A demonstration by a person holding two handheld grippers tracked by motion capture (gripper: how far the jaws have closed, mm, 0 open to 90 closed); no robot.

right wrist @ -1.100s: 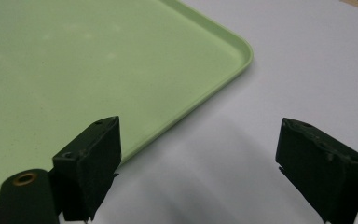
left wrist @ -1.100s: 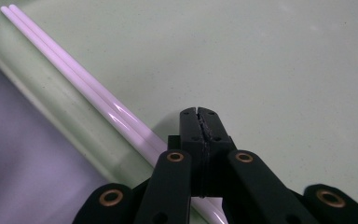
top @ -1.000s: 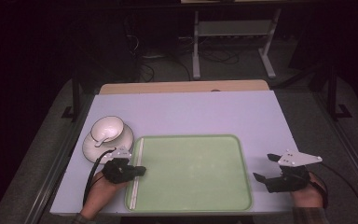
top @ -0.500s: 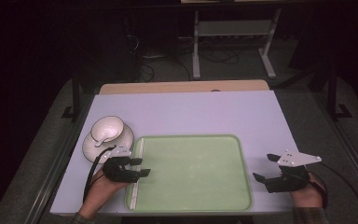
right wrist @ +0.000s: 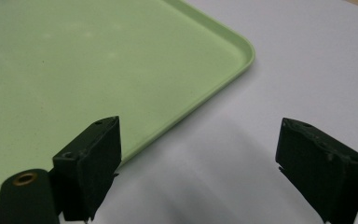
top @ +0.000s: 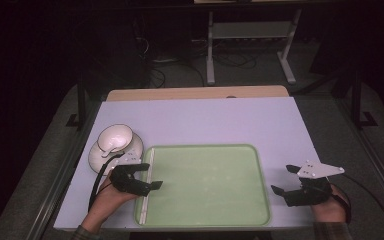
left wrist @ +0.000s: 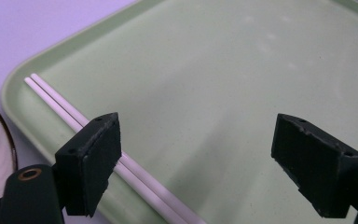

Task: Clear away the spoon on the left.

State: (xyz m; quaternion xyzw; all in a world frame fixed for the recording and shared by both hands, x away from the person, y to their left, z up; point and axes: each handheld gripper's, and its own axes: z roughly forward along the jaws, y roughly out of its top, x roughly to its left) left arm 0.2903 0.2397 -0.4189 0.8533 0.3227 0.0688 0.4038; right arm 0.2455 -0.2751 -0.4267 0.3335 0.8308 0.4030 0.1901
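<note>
A pale green tray point(top: 215, 200) lies at the near middle of the table. Two white chopsticks point(top: 144, 206) lie side by side along its left rim. My left gripper point(top: 152, 176) hovers open over that rim; in the left gripper view the chopsticks point(left wrist: 51, 95) pass under the left jaw of the gripper point(left wrist: 205, 158), and nothing is held. My right gripper point(top: 281, 179) stands open over the bare table just right of the tray. The right gripper view has the tray's corner point(right wrist: 233, 51) ahead of the open gripper point(right wrist: 200, 163).
A white bowl with a spoon point(top: 114, 138) sits on a saucer point(top: 96, 159) left of the tray, close behind my left hand. The saucer's dark rim point(left wrist: 7, 135) shows in the left gripper view. The lavender tabletop point(top: 205, 120) stretches beyond the tray.
My left gripper has shifted slightly right over the tray's left rim and its jaws look spread wider. The right gripper has barely moved.
</note>
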